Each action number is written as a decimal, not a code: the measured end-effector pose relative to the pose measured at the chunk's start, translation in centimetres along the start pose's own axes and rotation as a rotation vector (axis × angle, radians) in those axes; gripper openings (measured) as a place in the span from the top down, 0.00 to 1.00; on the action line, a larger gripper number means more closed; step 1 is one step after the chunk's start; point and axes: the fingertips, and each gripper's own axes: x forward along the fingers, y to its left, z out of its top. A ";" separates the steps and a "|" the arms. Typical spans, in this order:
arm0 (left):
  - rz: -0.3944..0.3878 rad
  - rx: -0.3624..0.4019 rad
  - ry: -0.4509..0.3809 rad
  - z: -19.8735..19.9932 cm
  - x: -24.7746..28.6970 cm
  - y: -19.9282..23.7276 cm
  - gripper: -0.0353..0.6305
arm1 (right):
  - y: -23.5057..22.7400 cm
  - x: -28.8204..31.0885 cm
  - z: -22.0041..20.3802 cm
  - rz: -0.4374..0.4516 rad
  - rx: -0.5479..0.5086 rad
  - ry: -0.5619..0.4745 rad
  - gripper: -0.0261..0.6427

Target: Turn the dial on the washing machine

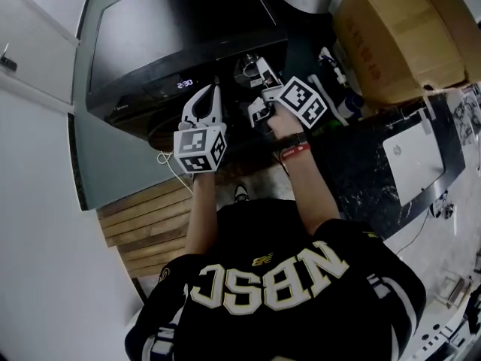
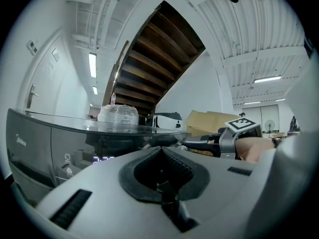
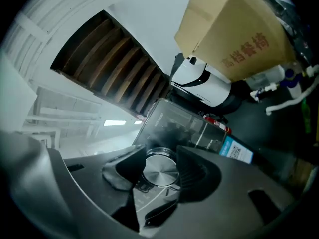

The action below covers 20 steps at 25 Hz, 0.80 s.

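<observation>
Right gripper (image 3: pixel 158 159) is clamped on the brushed-metal dial (image 3: pixel 160 173), which is judged rigid, smooth and slippery, and is best pinched across its rim.

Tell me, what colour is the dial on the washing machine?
Silver, with a brushed-metal sheen; the dial shows best in the right gripper view.

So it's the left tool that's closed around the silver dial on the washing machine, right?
Not the left: it is the right tool that is closed around the silver dial on the washing machine, as the right gripper view shows. The left tool is shut on nothing.
</observation>
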 end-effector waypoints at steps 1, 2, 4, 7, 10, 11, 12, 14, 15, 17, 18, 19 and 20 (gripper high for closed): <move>-0.001 0.000 0.001 0.0 0.1 0.0 0.93 | 0.0 0.0 0.0 0.002 -0.002 0.001 0.67; -0.002 0.000 0.003 -0.1 0.1 0.0 0.93 | 0.0 0.0 0.0 0.002 -0.013 0.002 0.67; -0.003 -0.001 0.004 -0.1 0.3 -0.1 0.93 | 0.1 0.1 0.0 0.002 -0.033 0.006 0.67; -0.007 0.001 0.006 -0.2 0.5 -0.3 0.93 | 0.1 0.1 0.0 0.007 -0.042 0.015 0.67; -0.008 0.002 0.008 -0.2 0.6 -0.3 0.93 | 0.2 0.1 0.0 0.012 -0.047 0.020 0.67; -0.008 0.002 0.008 -0.2 0.6 -0.3 0.93 | 0.2 0.2 0.0 0.013 -0.049 0.021 0.67; -0.009 0.002 0.007 -0.2 0.6 -0.3 0.93 | 0.3 0.2 0.0 0.015 -0.052 0.022 0.67; -0.012 0.002 0.007 -0.2 0.7 -0.4 0.93 | 0.3 0.2 -0.1 0.018 -0.054 0.024 0.67; -0.013 0.003 0.008 -0.3 0.8 -0.5 0.93 | 0.3 0.2 -0.1 0.019 -0.051 0.024 0.67; -0.017 0.004 0.009 -0.3 0.9 -0.6 0.93 | 0.1 0.2 -0.1 0.020 -0.026 0.022 0.67; -0.019 0.004 0.010 -0.3 0.9 -0.6 0.93 | 0.0 0.2 -0.1 0.020 -0.003 0.019 0.67; -0.020 0.005 0.010 -0.3 1.0 -0.7 0.93 | -0.2 0.2 -0.1 0.021 0.026 0.016 0.67; -0.021 0.006 0.011 -0.3 1.0 -0.8 0.93 | -0.3 0.1 -0.1 0.023 0.061 0.011 0.67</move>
